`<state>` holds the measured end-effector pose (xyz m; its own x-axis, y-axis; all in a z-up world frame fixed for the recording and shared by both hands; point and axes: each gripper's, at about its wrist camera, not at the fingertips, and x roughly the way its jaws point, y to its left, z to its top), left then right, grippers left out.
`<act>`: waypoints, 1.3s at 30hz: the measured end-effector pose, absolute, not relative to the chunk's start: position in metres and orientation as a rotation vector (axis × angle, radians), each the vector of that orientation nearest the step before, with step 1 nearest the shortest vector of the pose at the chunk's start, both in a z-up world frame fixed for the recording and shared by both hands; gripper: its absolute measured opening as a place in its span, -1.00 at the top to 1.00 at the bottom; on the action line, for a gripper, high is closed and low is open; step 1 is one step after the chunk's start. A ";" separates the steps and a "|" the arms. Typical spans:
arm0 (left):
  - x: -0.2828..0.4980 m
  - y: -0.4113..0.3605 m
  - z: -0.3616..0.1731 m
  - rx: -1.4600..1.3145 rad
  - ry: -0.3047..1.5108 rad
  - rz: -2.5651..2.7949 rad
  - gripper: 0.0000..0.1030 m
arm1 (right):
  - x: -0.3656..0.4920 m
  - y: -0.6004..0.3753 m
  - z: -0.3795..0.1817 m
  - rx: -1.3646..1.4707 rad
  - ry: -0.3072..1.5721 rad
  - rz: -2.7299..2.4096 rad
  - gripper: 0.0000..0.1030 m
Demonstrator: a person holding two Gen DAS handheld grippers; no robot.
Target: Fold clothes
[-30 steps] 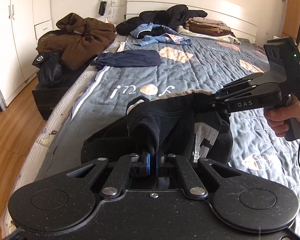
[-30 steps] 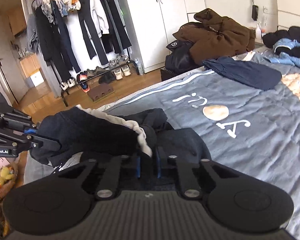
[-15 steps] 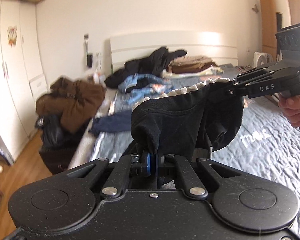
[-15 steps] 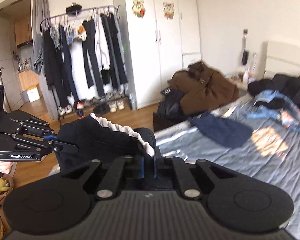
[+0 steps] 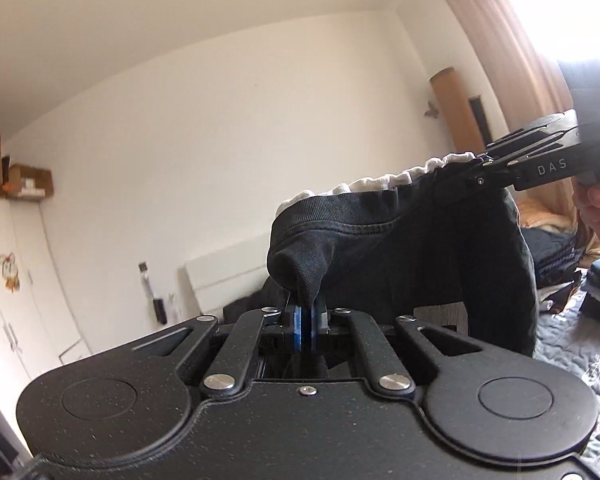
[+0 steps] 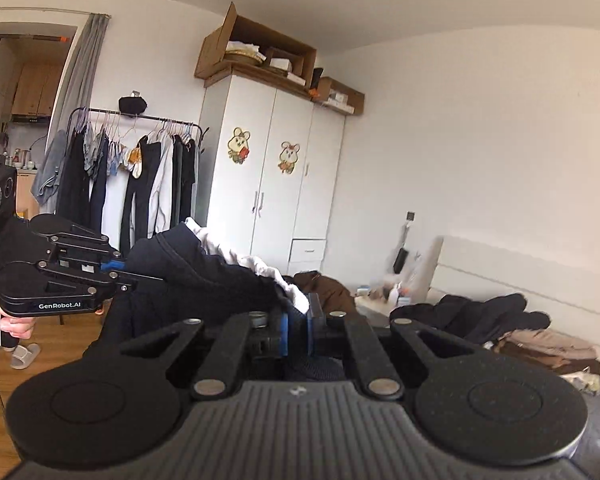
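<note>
A white three-door wardrobe (image 6: 276, 184) stands against the wall, with two cartoon stickers (image 6: 239, 145) on its doors. Open cardboard boxes (image 6: 256, 54) rest on its top. To its left, a clothes rack (image 6: 136, 168) carries hanging garments (mostly dark). A white headboard (image 6: 512, 268) runs along the far wall. A brown curtain (image 5: 500, 40) hangs beside the window.

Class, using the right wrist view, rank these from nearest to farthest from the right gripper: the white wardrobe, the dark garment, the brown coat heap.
1. dark garment: clamped in the right gripper itself.
2. brown coat heap: just beyond the fingers, slightly right.
3. white wardrobe: against the back wall, centre.
</note>
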<state>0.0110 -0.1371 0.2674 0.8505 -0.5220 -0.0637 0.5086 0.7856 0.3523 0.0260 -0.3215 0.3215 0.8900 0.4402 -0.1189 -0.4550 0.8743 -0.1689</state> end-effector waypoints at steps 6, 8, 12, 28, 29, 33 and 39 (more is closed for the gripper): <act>-0.055 -0.189 0.299 0.379 -0.162 -0.631 0.92 | -0.062 -0.361 0.377 -0.262 -0.026 0.376 0.86; -0.069 -0.209 0.300 0.370 -0.181 -0.660 0.92 | -0.088 -0.368 0.387 -0.285 -0.044 0.342 0.86; -0.086 -0.248 0.291 0.366 -0.205 -0.730 0.92 | -0.130 -0.384 0.394 -0.309 -0.055 0.270 0.86; 0.061 -0.411 0.155 0.324 0.038 -0.879 0.92 | -0.066 -0.463 0.311 -0.212 0.167 0.101 0.86; 0.081 -0.421 0.139 0.321 0.073 -0.876 0.92 | -0.051 -0.469 0.301 -0.197 0.188 0.096 0.86; 0.164 -0.457 0.049 0.319 0.252 -0.859 0.92 | 0.022 -0.498 0.235 -0.083 0.322 0.113 0.86; 0.167 -0.413 0.005 0.299 0.354 -0.812 0.91 | 0.099 -0.538 0.081 0.140 0.534 0.133 0.86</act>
